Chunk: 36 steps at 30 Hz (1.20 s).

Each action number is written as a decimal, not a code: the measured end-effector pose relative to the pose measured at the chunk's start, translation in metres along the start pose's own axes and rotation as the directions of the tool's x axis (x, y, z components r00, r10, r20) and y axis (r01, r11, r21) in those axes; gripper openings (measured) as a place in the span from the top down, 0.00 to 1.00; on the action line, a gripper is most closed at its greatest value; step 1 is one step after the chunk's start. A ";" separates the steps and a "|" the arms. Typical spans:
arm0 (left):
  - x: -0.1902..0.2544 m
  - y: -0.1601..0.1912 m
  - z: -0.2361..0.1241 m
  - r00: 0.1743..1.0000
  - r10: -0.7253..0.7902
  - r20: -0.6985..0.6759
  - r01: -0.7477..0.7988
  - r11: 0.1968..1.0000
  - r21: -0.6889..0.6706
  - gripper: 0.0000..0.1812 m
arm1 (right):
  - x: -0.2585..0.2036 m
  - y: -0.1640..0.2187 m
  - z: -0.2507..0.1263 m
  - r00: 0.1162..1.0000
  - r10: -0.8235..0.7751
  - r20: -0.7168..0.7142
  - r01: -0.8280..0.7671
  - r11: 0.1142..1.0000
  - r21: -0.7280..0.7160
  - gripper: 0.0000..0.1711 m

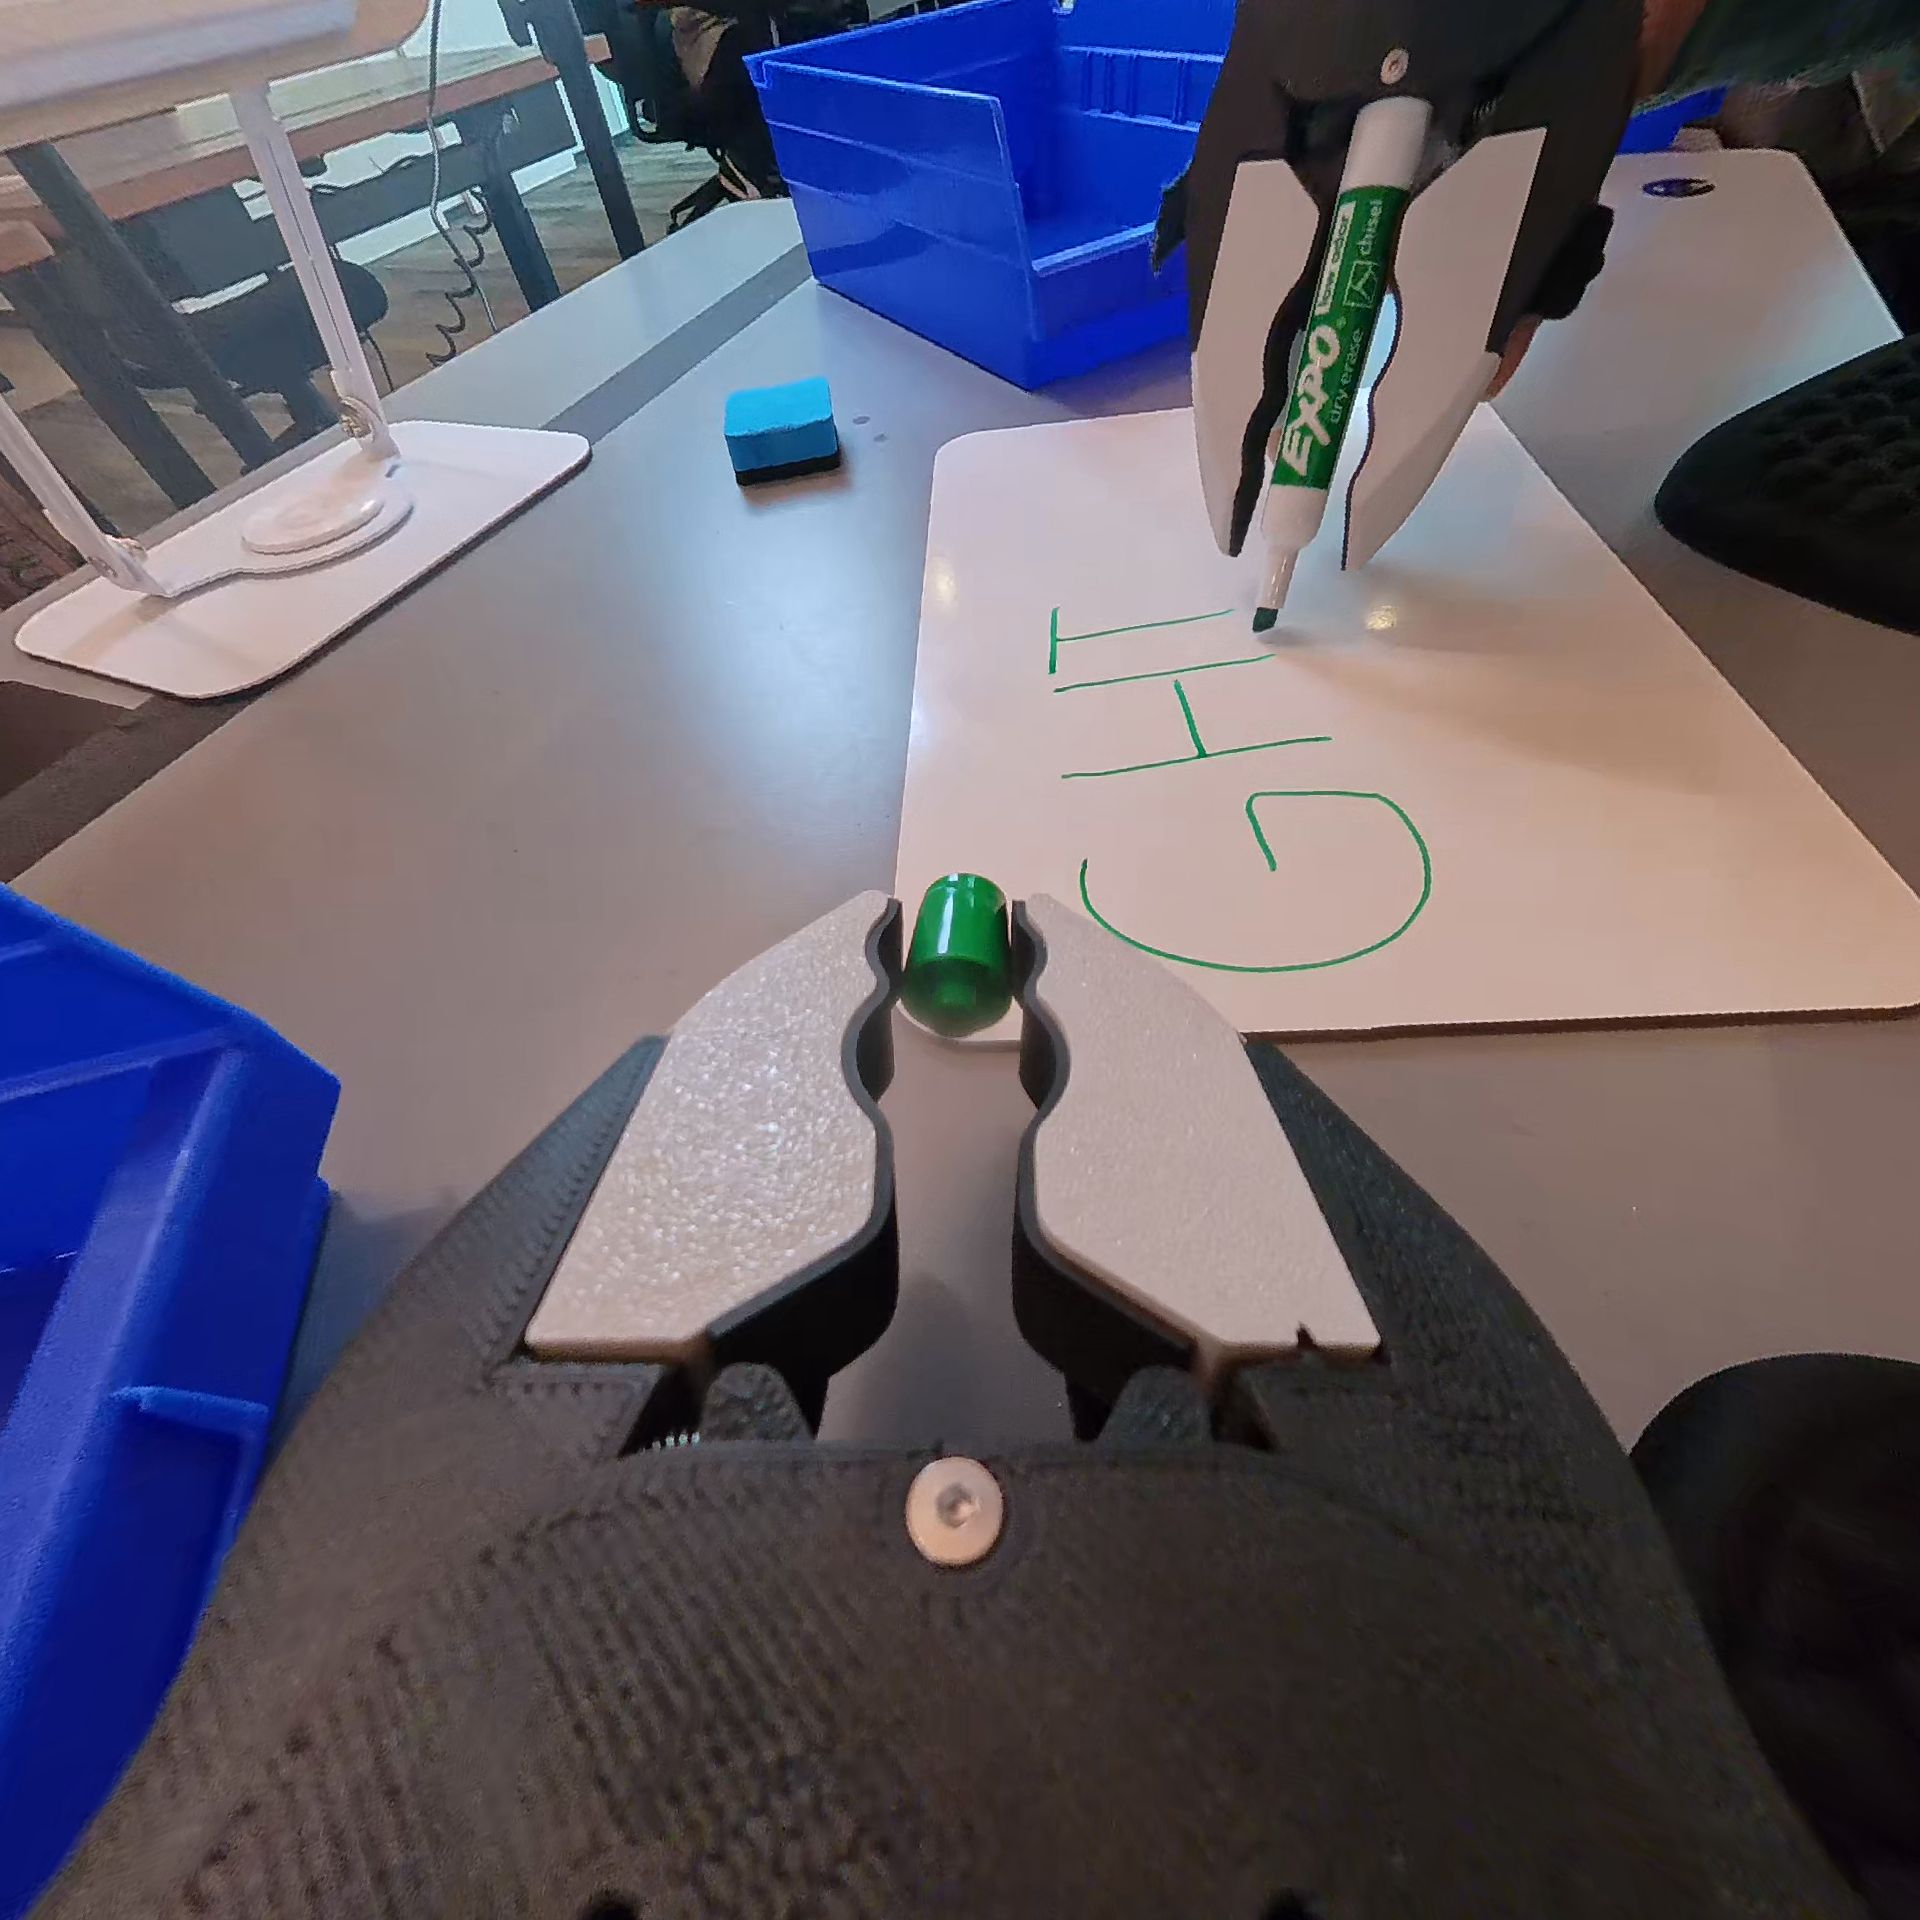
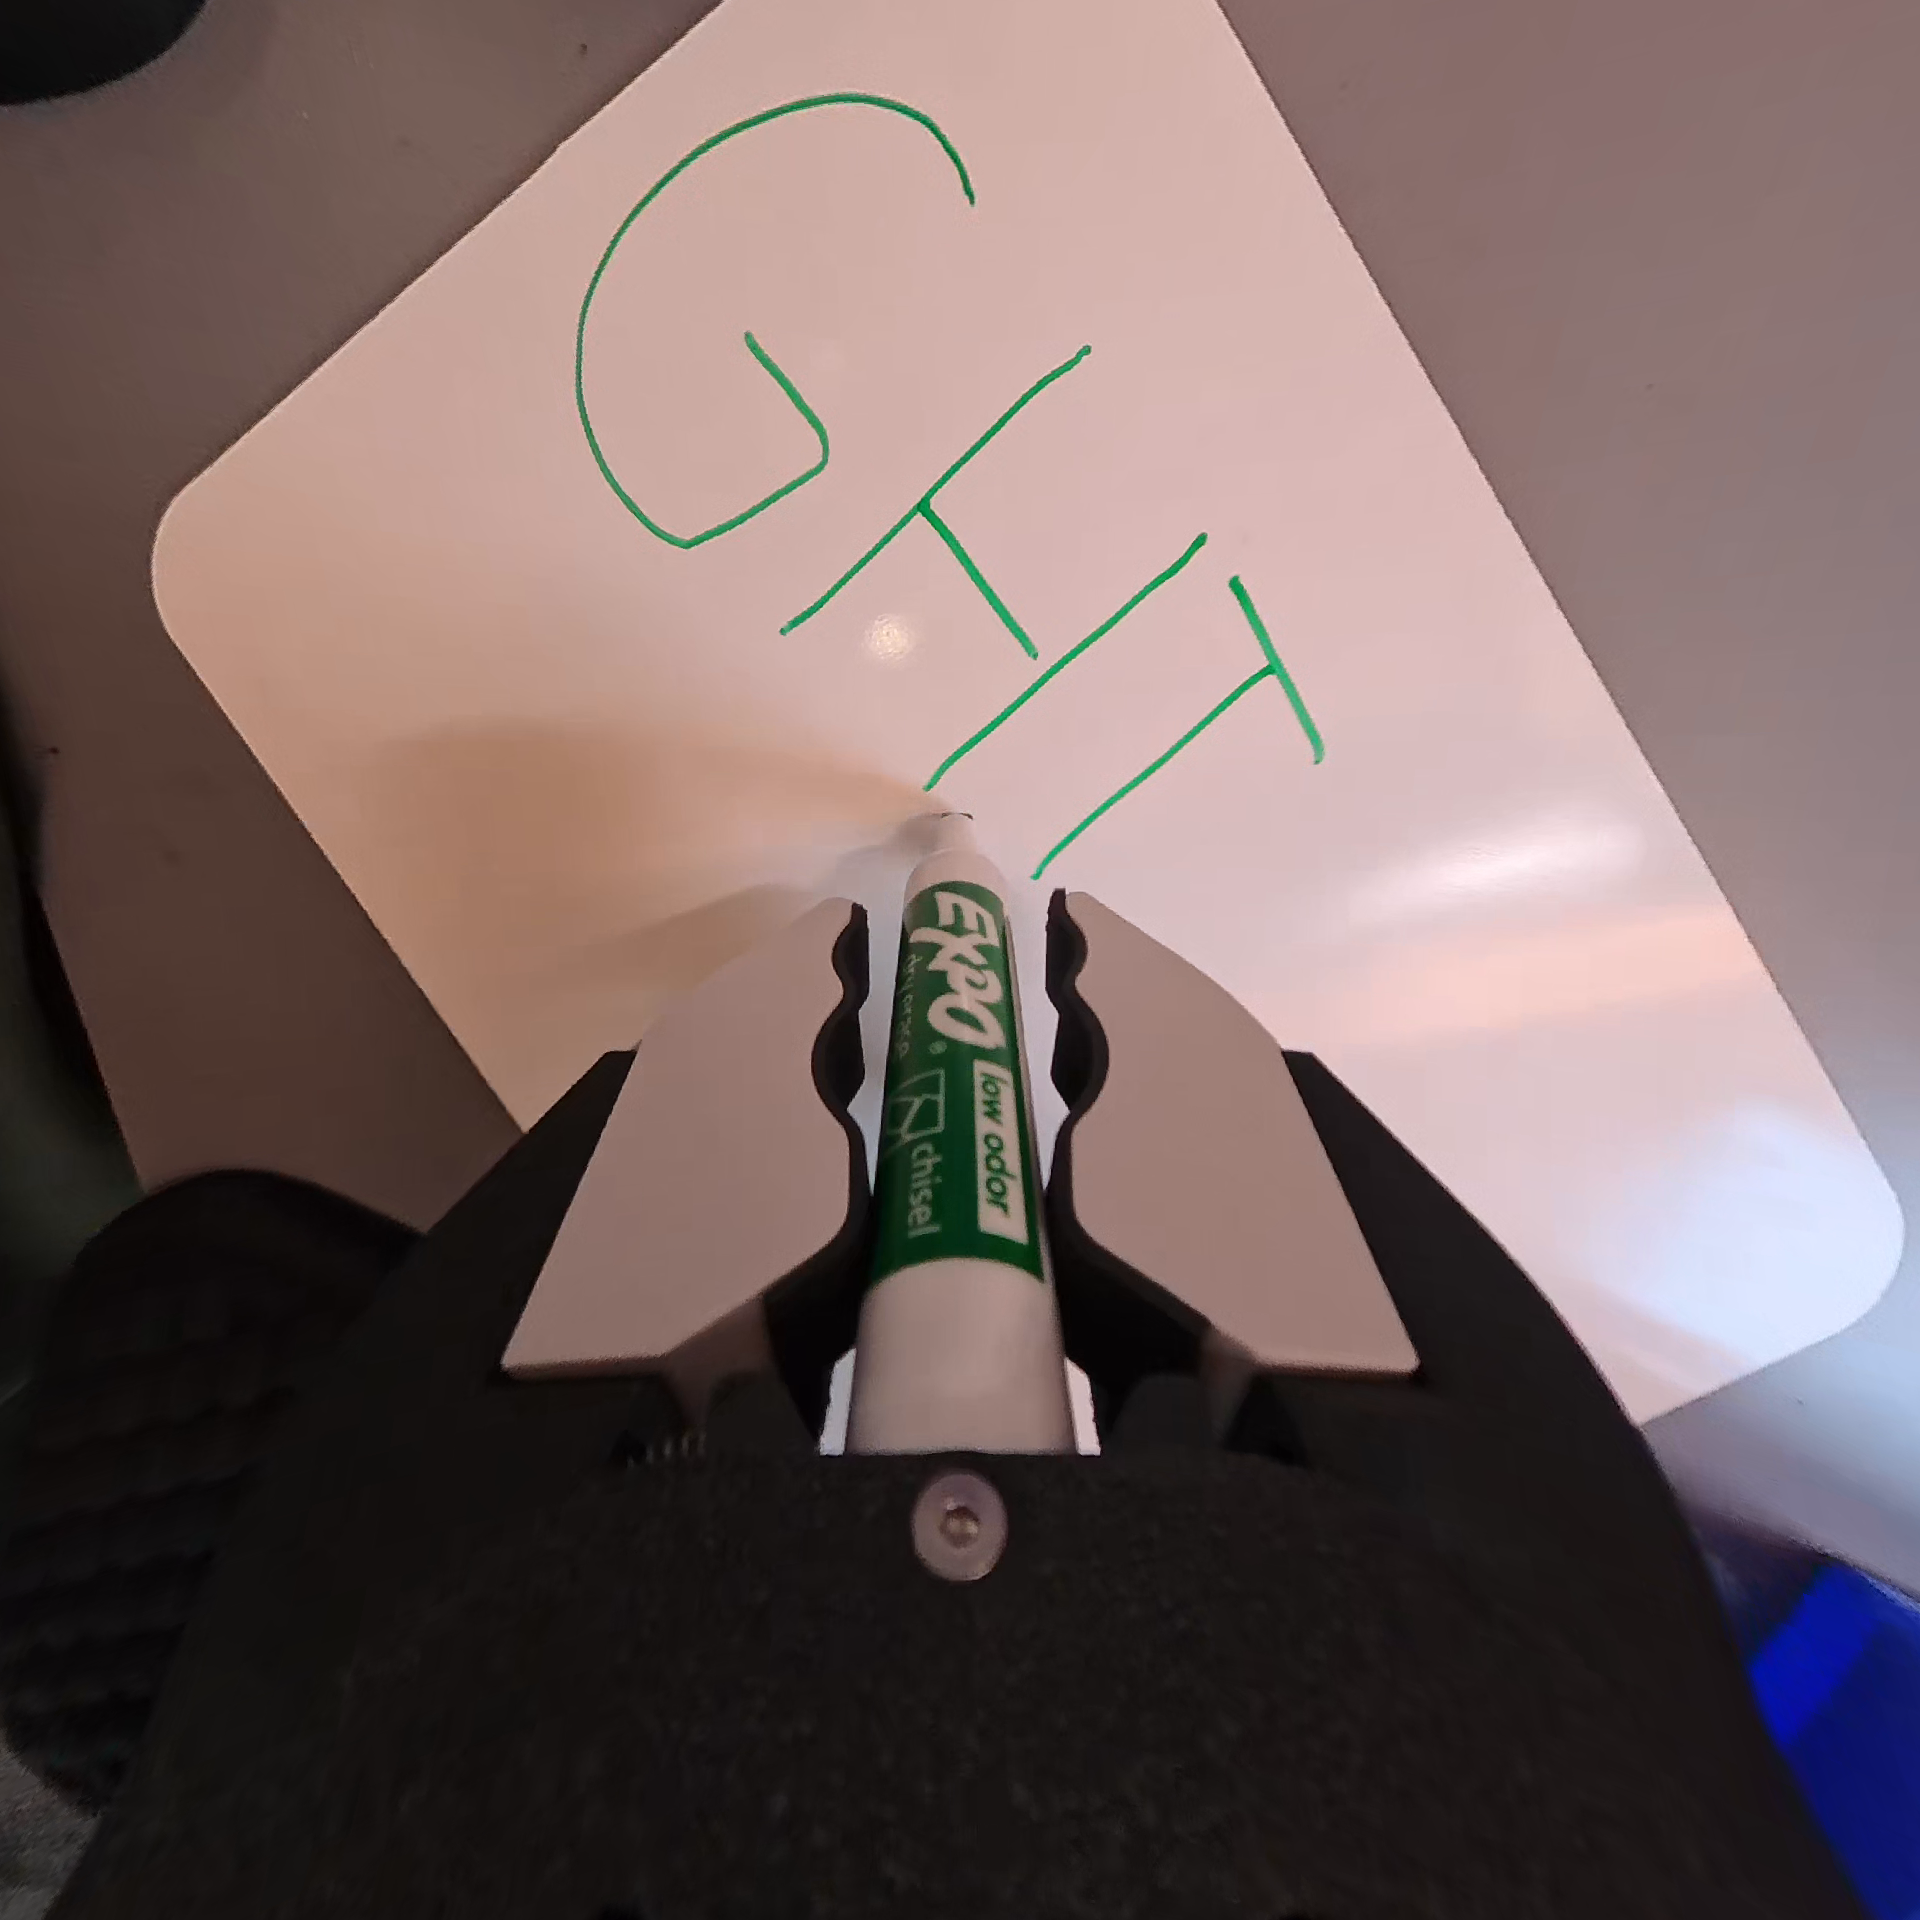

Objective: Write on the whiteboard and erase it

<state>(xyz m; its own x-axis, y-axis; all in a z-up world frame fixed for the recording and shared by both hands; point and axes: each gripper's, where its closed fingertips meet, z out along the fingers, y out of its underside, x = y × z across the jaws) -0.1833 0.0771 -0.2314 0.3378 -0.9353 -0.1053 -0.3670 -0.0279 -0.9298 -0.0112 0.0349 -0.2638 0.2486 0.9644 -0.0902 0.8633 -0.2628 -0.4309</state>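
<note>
A white whiteboard (image 1: 1507, 790) lies flat on the grey table and bears green marker strokes (image 1: 1247, 831). My right gripper (image 1: 1294, 551) is shut on a green-and-white marker (image 1: 1330, 353), tip down on the board at the far end of the strokes. In the right wrist view the marker (image 2: 951, 1091) runs between the fingers of the right gripper (image 2: 956, 904) and its tip meets the whiteboard (image 2: 520, 644). My left gripper (image 1: 956, 914) is shut on the green marker cap (image 1: 956, 966) at the board's near left corner. A blue eraser (image 1: 781, 428) lies on the table beyond the board.
A blue bin (image 1: 997, 197) stands behind the board and another blue bin (image 1: 125, 1195) at the near left. A white lamp base (image 1: 312, 540) sits at far left. A black chair back (image 1: 1797, 478) shows at right. A second white board (image 1: 1714, 239) lies behind. Spacing between my two grippers at the tips: around 20 cm. My right gripper is the nearer one to the blue eraser (image 1: 781, 428): about 20 cm, against 30 cm.
</note>
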 end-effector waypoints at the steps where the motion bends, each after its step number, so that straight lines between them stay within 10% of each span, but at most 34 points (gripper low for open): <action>1: 0.000 0.000 0.000 1.000 0.002 0.001 -0.002 1.000 -0.001 0.89 | 0.001 0.000 0.001 1.000 0.001 -0.002 -0.001 1.000 0.000 0.80; 36: 0.000 0.000 0.000 1.000 -0.005 -0.007 0.005 1.000 0.000 0.89 | 0.083 0.005 -0.009 0.989 0.031 -0.148 -0.041 0.997 -0.060 0.80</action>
<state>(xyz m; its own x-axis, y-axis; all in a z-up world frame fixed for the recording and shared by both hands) -0.1835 0.0775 -0.2317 0.3339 -0.9374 -0.0986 -0.3654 -0.0323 -0.9303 0.0178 0.1136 -0.2654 0.3376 0.9408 0.0299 0.8773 -0.3030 -0.3722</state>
